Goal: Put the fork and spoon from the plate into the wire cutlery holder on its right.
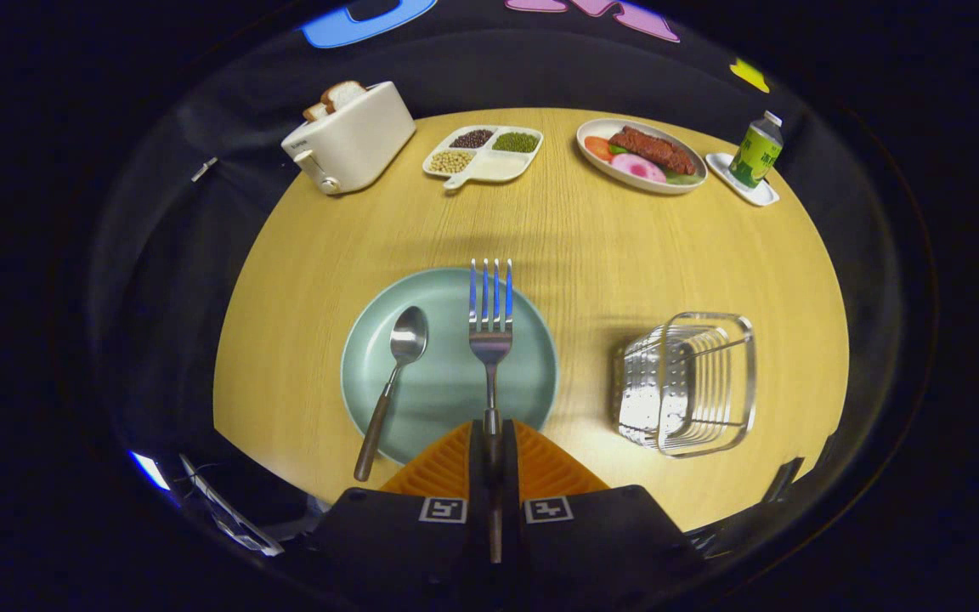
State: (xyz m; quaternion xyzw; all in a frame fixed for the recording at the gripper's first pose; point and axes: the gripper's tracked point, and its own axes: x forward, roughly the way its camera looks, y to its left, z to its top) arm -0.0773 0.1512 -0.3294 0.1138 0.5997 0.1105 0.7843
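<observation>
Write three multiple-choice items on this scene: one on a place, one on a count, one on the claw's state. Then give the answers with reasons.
1. Where does the spoon lie?
A. in the wire cutlery holder
B. on the plate, beside the fork
C. on the toaster

2. How many tines has the fork?
A. two
B. three
C. four

3. What is the claw doing?
A. hanging open
B. shut on the fork's handle
C. gripping the spoon

Answers: 1 B, its bowl rests on the plate, its handle runs past the rim. 2 C, four tines show. 3 B, both orange fingers press the handle between them.
</observation>
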